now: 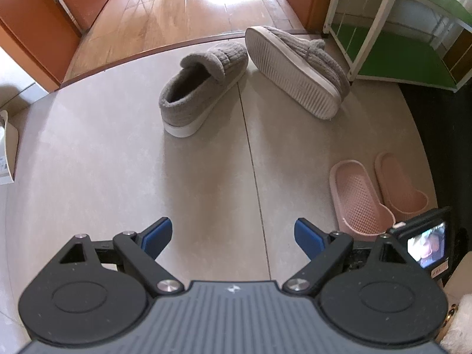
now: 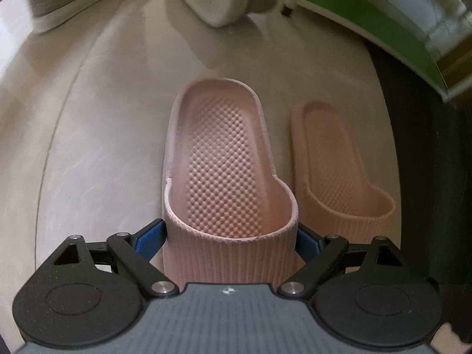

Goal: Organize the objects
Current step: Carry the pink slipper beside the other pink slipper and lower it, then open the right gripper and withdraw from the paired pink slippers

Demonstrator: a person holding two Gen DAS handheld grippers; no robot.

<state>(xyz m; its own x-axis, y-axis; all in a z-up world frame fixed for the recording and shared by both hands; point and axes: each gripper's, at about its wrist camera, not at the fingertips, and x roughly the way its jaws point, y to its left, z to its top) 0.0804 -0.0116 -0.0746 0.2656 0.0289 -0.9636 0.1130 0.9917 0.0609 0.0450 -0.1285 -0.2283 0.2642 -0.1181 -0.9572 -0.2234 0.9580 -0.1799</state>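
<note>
Two pink slides lie side by side on the pale floor. In the right wrist view my right gripper point(image 2: 231, 243) has its jaws wide, one blue pad on each side of the strap of the nearer pink slide point(image 2: 221, 159); whether the pads press it is unclear. The second pink slide point(image 2: 333, 159) lies just to its right. In the left wrist view my left gripper point(image 1: 233, 236) is open and empty above bare floor. Ahead of it a grey knit slipper point(image 1: 203, 88) stands upright and its mate point(image 1: 295, 67) lies on its side, white sole showing. The pink slides point(image 1: 357, 194) are at the right.
A white-framed shoe rack with green shelves point(image 1: 392, 29) stands at the back right, touching the tipped slipper. An orange door point(image 1: 38, 23) and wooden floor point(image 1: 183, 3) lie beyond a threshold. A white box point(image 1: 7, 147) is at the left edge. Dark furniture point(image 2: 427, 177) borders the right.
</note>
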